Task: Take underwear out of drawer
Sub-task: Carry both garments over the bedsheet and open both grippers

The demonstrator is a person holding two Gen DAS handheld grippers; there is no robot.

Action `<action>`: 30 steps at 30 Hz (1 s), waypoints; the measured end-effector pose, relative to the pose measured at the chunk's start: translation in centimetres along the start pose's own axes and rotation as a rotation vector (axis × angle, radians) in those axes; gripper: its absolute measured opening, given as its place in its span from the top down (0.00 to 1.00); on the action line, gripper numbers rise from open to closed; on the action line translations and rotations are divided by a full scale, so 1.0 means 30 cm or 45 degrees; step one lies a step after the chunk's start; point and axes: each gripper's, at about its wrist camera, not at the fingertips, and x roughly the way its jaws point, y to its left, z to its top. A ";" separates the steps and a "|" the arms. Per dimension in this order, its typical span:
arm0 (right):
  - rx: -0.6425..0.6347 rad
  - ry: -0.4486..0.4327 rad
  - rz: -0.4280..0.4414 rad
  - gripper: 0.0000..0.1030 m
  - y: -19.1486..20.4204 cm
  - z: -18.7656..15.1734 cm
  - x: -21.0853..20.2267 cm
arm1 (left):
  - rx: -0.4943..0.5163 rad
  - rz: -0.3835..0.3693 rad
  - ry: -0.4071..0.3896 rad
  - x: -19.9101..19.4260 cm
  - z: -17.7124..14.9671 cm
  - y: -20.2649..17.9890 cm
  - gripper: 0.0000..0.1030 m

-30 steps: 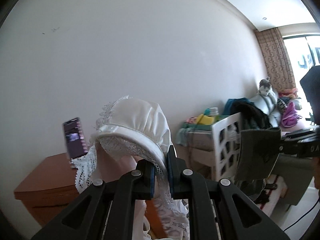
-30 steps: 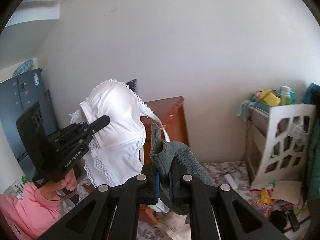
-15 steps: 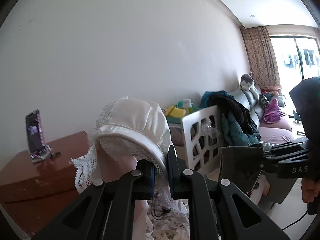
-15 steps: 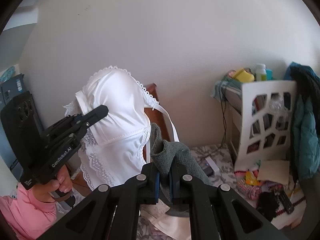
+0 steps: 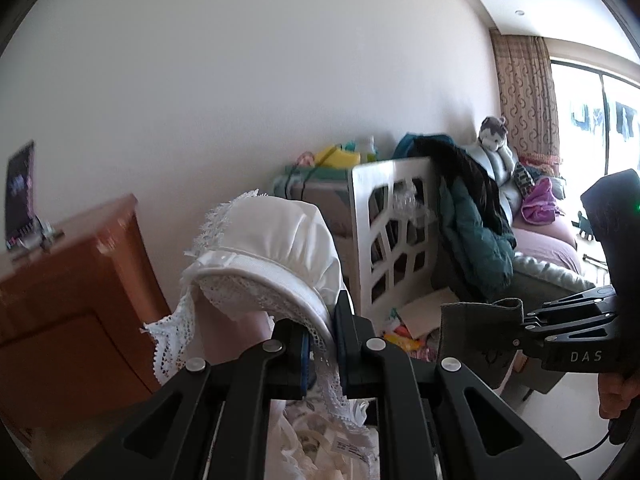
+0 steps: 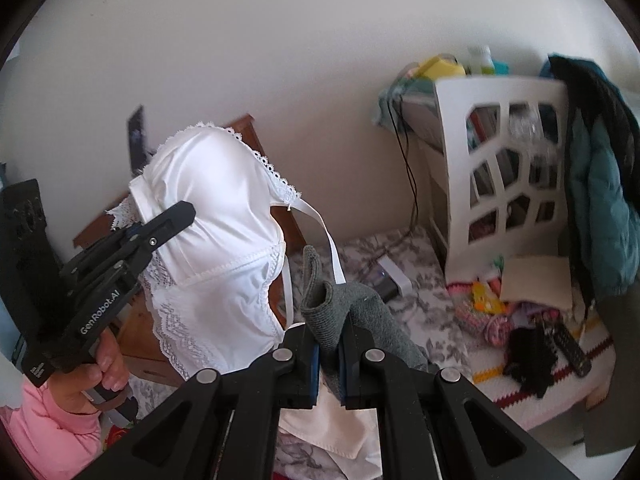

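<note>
My left gripper point(image 5: 323, 346) is shut on a white lace-trimmed bra point(image 5: 272, 248), which stands up over its fingers and hangs below them. The right wrist view shows the same bra point(image 6: 216, 240) held in the air at the left by the left gripper point(image 6: 168, 224), a strap trailing down to the right. My right gripper point(image 6: 329, 354) is shut on a grey knitted garment point(image 6: 340, 304) that folds over its fingertips. In the left wrist view that grey garment point(image 5: 476, 332) hangs from the right gripper point(image 5: 524, 326) at the right. The drawer is not in view.
A brown wooden cabinet point(image 5: 72, 292) with a phone point(image 5: 18, 196) on top stands at the left. A white cut-out shelf unit point(image 6: 500, 168) stands against the wall, a teal jacket point(image 6: 600, 200) hanging beside it. Clothes, a remote and a floral mat point(image 6: 420, 292) lie below. A sofa point(image 5: 540, 248) is farther right.
Both grippers have sunk and tipped downward with their garments still held. The view has swung right: the cabinet and phone slid left, and the shelf, sofa and floor clutter came nearer.
</note>
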 end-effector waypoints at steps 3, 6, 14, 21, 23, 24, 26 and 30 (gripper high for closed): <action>0.025 0.052 -0.025 0.93 -0.033 -0.021 0.056 | -0.008 -0.012 0.051 0.056 -0.047 -0.006 0.89; 0.054 0.101 -0.040 0.93 -0.065 -0.043 0.111 | -0.026 -0.020 0.105 0.113 -0.095 -0.006 0.89; 0.108 0.227 -0.072 0.93 -0.132 -0.106 0.271 | -0.054 0.007 0.291 0.262 -0.265 0.017 0.89; 0.181 0.369 -0.059 0.93 -0.172 -0.207 0.448 | -0.065 0.066 0.534 0.394 -0.484 0.040 0.89; 0.198 0.422 -0.056 0.93 -0.177 -0.246 0.508 | -0.077 0.075 0.595 0.413 -0.539 0.046 0.89; 0.203 0.443 -0.058 0.93 -0.178 -0.263 0.532 | -0.085 0.082 0.628 0.421 -0.566 0.049 0.89; 0.204 0.493 -0.060 0.93 -0.174 -0.305 0.580 | -0.091 0.092 0.671 0.429 -0.602 0.051 0.89; 0.221 0.567 -0.052 0.93 -0.168 -0.363 0.649 | -0.079 0.105 0.725 0.431 -0.648 0.053 0.89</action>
